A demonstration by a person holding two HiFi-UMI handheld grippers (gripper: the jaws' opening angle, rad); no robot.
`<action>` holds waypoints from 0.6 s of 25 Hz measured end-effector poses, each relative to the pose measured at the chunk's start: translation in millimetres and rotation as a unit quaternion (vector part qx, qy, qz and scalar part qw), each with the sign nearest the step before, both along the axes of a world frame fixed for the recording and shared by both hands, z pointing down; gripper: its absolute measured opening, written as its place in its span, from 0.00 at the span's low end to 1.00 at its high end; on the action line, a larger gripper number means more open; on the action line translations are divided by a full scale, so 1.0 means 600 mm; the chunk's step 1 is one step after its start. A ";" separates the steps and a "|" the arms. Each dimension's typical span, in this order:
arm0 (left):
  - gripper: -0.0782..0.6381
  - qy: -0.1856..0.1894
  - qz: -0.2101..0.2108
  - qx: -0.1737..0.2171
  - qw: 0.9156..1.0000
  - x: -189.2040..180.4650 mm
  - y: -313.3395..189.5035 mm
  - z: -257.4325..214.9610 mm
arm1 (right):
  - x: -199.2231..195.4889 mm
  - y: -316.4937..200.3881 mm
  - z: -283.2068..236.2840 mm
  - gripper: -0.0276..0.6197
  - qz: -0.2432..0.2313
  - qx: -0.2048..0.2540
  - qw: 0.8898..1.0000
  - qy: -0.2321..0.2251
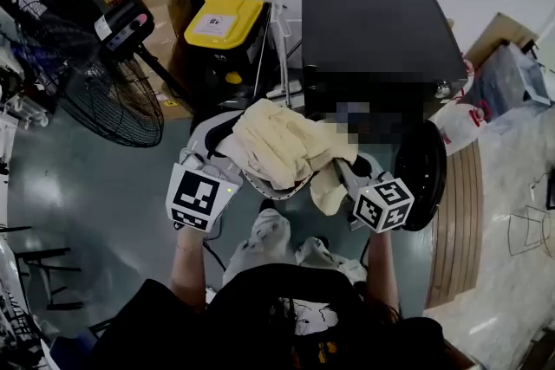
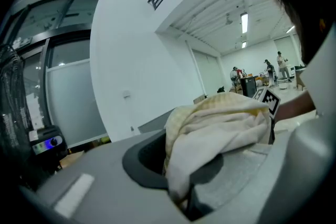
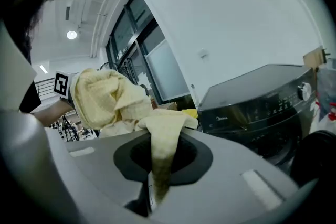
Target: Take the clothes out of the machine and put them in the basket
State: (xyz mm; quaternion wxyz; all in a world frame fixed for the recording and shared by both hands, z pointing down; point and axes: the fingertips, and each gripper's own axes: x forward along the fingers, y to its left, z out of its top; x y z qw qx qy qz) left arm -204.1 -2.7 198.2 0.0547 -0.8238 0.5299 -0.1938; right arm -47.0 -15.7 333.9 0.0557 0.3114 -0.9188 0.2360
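Through the head view I saw a cream-yellow cloth (image 1: 277, 143) bunched in the middle of the frame, carried between both grippers. The left gripper (image 1: 227, 155) came in from the lower left, and its jaws were clamped on the cloth's left edge. In the left gripper view, the left gripper (image 2: 184, 201) had a fold pinched tight at the bottom centre, and the rest of the cloth (image 2: 220, 123) was heaped above the jaws. The right gripper (image 1: 336, 167) reached in from the lower right. In the right gripper view, the right gripper (image 3: 147, 198) was closed on a narrow hanging strip, with the bulk of the cloth (image 3: 105, 97) piled toward the left of that frame.

The cloth was out of the dark washing machine (image 1: 373, 30), which filled the upper centre of the head view. Its round door (image 1: 422, 173) stood open at centre right. A pale curved rim (image 1: 264, 189) showed just under the cloth, but I could not tell what it belonged to.

A floor fan (image 1: 104, 91) stood at the left of the frame, and a yellow-lidded bin (image 1: 224, 22) sat beside the machine at upper centre.
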 end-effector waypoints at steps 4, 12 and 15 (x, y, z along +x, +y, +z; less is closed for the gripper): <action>0.16 0.000 -0.030 -0.034 0.999 -0.083 -0.002 0.052 | -0.087 -0.015 -0.030 0.10 -0.023 0.015 1.000 0.003; 0.16 -0.021 -0.077 -0.111 0.991 -0.226 -0.016 0.180 | -0.240 -0.055 -0.005 0.10 -0.051 0.003 0.999 0.015; 0.16 -0.033 -0.082 -0.152 0.985 -0.257 -0.019 0.242 | -0.287 -0.065 0.029 0.10 -0.053 -0.013 0.998 0.034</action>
